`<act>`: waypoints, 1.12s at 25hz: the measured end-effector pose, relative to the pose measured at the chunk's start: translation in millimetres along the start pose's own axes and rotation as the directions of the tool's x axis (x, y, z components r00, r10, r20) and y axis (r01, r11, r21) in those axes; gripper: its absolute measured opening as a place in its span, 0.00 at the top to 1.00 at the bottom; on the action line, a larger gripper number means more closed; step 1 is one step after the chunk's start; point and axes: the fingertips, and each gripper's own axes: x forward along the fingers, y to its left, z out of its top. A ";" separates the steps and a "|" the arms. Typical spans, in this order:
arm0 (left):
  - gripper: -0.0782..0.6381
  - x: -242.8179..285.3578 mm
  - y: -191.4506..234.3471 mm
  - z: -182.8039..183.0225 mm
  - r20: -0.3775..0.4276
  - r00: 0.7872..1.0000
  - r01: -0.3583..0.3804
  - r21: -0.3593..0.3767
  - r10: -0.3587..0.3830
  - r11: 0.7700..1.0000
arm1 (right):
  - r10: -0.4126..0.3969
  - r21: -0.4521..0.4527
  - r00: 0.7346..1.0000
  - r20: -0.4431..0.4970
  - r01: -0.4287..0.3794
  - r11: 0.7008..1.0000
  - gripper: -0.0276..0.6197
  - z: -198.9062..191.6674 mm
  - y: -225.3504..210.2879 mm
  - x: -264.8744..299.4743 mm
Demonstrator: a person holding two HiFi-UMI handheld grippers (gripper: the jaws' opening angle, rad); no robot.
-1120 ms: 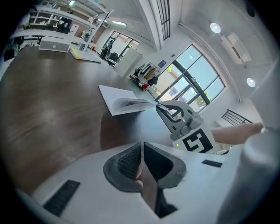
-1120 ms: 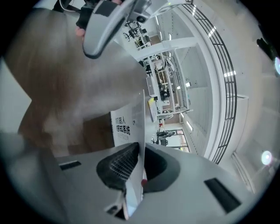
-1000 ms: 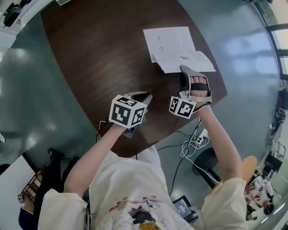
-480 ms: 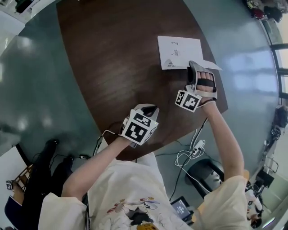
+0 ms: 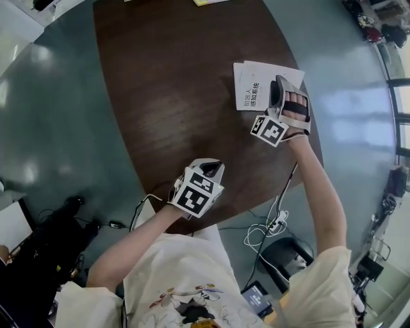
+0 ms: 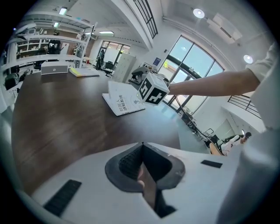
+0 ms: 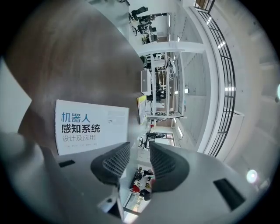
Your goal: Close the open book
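Note:
The book (image 5: pixel 252 86) lies shut on the dark wooden table (image 5: pixel 166 96), its white cover with blue and black print facing up. In the right gripper view the cover (image 7: pixel 89 127) sits just left of the jaws. My right gripper (image 5: pixel 279 81) hovers over the book's right edge; its jaws are opening and nothing is between them (image 7: pixel 139 151). My left gripper (image 5: pixel 211 168) is shut and empty near the table's front edge, well apart from the book. From the left gripper view (image 6: pixel 141 145) the book (image 6: pixel 124 101) shows far across the table.
The table's curved front edge runs just under my left gripper. White cables (image 5: pixel 269 224) trail on the grey floor to the right. A yellow item (image 5: pixel 208 2) rests at the table's far end, and desks and shelves (image 6: pixel 52 65) stand beyond.
The open book has been folded shut, so its cover now faces up. My right gripper moved farther along with the book and its jaws parted. The left gripper shifted slightly.

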 end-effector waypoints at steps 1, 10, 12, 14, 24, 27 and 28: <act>0.88 -2.9 -0.8 -0.2 0.002 1.000 -0.002 -0.002 0.002 1.000 | -0.001 0.000 1.000 0.001 0.001 1.000 0.73 2.3 -3.5 -0.4; 0.88 -2.0 -6.2 4.6 0.004 1.000 -0.004 0.034 0.004 0.999 | 0.016 0.078 1.000 0.001 -0.016 0.997 0.79 0.4 1.6 -24.7; 0.88 -6.5 -11.3 8.9 0.011 1.000 -0.016 0.044 0.016 0.999 | 0.022 0.163 1.000 -0.002 -0.021 0.986 0.84 -4.3 -1.2 -41.2; 0.88 -11.9 -17.3 13.9 0.015 1.000 -0.026 0.052 0.026 0.998 | 0.035 0.283 0.999 -0.002 -0.033 0.959 0.89 -10.9 -4.6 -58.8; 0.88 -46.4 -54.7 29.0 0.106 0.992 -0.075 0.076 0.066 0.994 | 0.096 0.738 0.995 0.016 -0.076 0.670 0.95 -40.0 -31.0 -153.1; 0.88 -56.3 -69.4 31.6 0.128 0.989 -0.085 0.111 0.070 0.990 | 0.125 0.847 0.992 0.002 -0.068 0.528 0.95 -52.6 -34.0 -180.5; 0.88 -60.0 -74.4 31.6 0.137 0.988 -0.088 0.118 0.071 0.989 | 0.138 0.879 0.990 -0.003 -0.063 0.474 0.95 -56.2 -33.6 -190.5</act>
